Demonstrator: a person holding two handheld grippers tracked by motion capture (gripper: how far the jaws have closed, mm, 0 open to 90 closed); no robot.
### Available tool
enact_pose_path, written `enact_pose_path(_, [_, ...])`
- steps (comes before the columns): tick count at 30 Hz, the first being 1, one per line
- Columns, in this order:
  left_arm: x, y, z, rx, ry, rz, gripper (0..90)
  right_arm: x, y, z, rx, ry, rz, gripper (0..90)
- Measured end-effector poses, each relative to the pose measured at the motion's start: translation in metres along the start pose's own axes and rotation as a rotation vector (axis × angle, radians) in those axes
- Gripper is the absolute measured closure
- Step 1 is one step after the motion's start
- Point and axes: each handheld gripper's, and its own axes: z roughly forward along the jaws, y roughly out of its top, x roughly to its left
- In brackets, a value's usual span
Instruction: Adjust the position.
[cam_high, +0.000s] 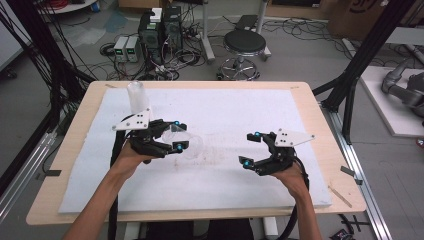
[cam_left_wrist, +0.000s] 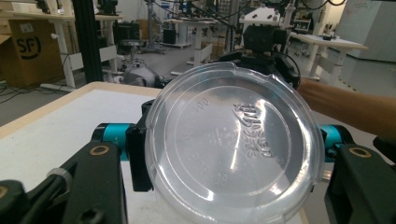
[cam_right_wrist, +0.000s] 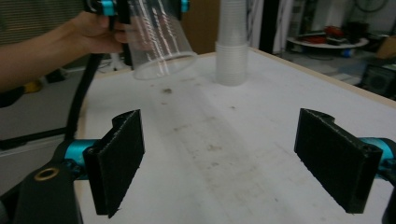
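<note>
White foam padding (cam_high: 225, 180) covers a pale wooden table (cam_high: 320, 125) in a workshop with a cable-strewn grey floor.

Held above the padding, left of centre, is a clear plastic cup (cam_high: 186, 141). It lies tilted on its side in the high view, its open mouth pointing toward the middle of the table. In the left gripper view the cup's round, embossed bottom (cam_left_wrist: 233, 149) faces the camera. The left gripper (cam_high: 176, 135) has its black jaws closed tightly on the cup's sides, gripping it clear of the surface. In the right gripper view the same cup (cam_right_wrist: 159, 39) hangs at the top left, mouth angled down, next to the person's hand.

Behind the held cup, near the far left edge of the padding, a tall stack of clear plastic cups (cam_high: 137, 97) stands upright, mouths down.

The right gripper (cam_high: 251, 148) is well apart to the right, above the padding, its jaws spread wide with nothing between them.
</note>
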Motion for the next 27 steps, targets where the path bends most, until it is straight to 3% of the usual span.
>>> enact_pose_path(5, [-0.004, 0.000, 0.006, 0.005, -0.009, -0.002, 39.8, 0.000, 0.015, 0.018, 0.011, 0.119, -0.038, 16.0])
enact_pose_path(13, [-0.009, 0.000, 0.017, 0.004, -0.026, -0.004, 39.9, -0.003, 0.030, 0.045, -0.016, 0.220, -0.068, 16.0])
enact_pose_path(27, [-0.015, 0.003, 0.030, -0.007, -0.048, 0.002, 39.9, 0.005, 0.042, 0.080, 0.013, 0.310, -0.093, 16.0])
